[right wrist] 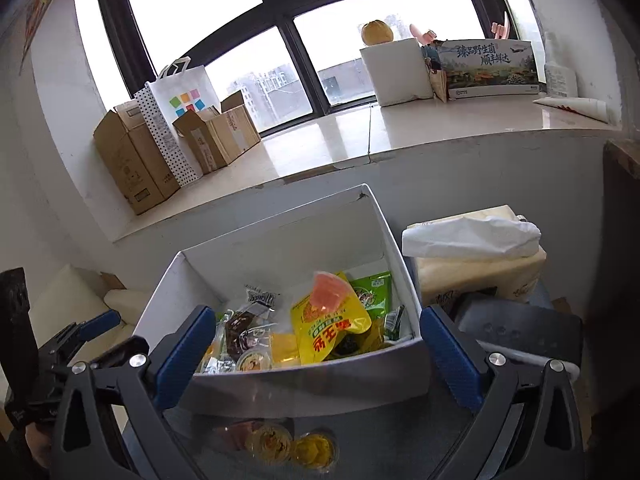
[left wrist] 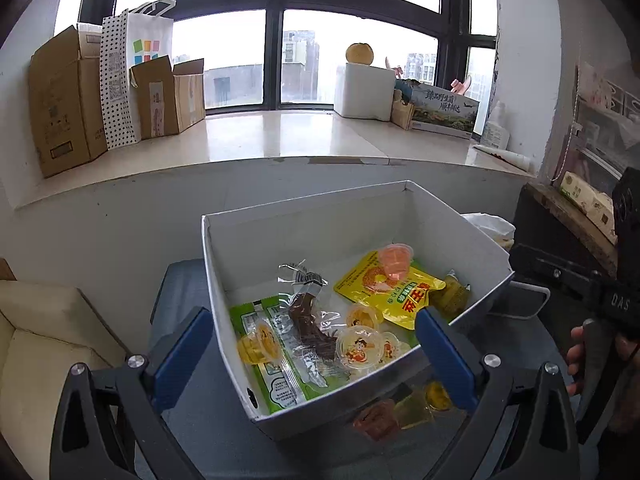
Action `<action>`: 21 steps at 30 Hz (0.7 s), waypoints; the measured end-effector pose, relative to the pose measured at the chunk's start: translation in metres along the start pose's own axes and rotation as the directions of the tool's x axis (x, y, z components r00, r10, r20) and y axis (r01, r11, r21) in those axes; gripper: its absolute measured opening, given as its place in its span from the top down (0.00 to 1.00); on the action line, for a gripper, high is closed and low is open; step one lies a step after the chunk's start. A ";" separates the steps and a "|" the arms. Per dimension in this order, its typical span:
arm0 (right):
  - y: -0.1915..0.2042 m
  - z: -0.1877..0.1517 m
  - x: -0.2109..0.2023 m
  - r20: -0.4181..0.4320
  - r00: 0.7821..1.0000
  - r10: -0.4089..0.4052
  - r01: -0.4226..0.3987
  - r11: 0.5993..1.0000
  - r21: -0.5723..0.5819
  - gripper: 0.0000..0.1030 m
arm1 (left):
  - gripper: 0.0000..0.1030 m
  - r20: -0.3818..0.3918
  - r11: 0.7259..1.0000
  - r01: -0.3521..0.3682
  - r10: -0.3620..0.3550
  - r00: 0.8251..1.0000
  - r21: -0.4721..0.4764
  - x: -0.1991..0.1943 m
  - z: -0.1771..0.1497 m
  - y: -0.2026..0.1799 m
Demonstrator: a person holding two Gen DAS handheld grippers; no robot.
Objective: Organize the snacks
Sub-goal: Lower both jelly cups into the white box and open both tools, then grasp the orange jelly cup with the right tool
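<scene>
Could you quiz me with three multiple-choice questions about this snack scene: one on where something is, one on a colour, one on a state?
1. Where does the pink jelly cup lie?
A. on the yellow snack pouch
B. on the windowsill
C. outside the box

2. What colour is the open cardboard box inside?
A. red
B. white
C. black

3. How do the left gripper fingers stand?
A. shut on a cup
B. shut, empty
C. wide open

Answers: 1 A, the cup rests on the pouch; 2 B, its walls are white; 3 C, fingers apart, holding nothing.

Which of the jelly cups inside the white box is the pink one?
The pink jelly cup is the one lying tipped on the yellow pouch toward the far side of the box. The other cups in the box are yellow or orange and lie nearer.
</scene>
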State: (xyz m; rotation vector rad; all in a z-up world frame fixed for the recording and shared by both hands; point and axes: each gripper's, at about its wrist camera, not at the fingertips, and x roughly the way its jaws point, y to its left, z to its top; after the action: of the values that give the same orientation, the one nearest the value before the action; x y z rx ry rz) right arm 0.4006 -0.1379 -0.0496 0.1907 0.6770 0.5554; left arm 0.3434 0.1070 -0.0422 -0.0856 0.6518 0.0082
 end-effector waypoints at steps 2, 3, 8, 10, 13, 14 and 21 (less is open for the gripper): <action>0.000 -0.010 -0.015 -0.007 0.999 0.035 -0.035 0.999 -0.003 0.00 | 0.00 0.004 1.000 0.007 -0.007 1.000 -0.011 -0.012 -0.005 -0.002; -0.001 -0.015 -0.023 -0.016 0.999 0.047 -0.047 0.999 -0.003 0.00 | 0.00 0.005 1.000 0.009 -0.009 1.000 -0.015 -0.018 -0.009 -0.003; -0.015 -0.042 -0.080 0.008 0.997 0.079 -0.079 0.997 0.019 0.00 | 0.00 0.007 1.000 0.016 -0.016 1.000 -0.015 -0.049 -0.048 -0.012; -0.022 -0.057 -0.091 0.005 0.999 0.036 -0.036 0.999 0.023 0.00 | 0.00 0.000 1.000 0.017 -0.017 1.000 -0.024 -0.055 -0.066 -0.016; -0.028 -0.085 -0.090 -0.030 1.000 0.004 -0.003 0.999 0.042 0.00 | 0.00 -0.034 0.996 0.056 -0.059 0.998 -0.075 -0.058 -0.094 -0.024; -0.030 -0.094 -0.084 -0.061 0.998 -0.001 0.005 0.998 0.055 0.00 | 0.00 -0.042 0.994 0.064 -0.068 0.997 -0.086 -0.059 -0.103 -0.027; -0.010 -0.128 -0.034 -0.160 0.986 -0.046 0.052 0.998 0.033 0.00 | 0.00 -0.093 0.992 0.076 -0.085 0.992 -0.097 -0.060 -0.136 -0.045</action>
State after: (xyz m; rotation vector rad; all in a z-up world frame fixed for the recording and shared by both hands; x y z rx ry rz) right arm 0.3010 -0.1662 -0.1332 0.1647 0.8456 0.5145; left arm 0.2150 0.0521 -0.1100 -0.2032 0.7447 -0.0434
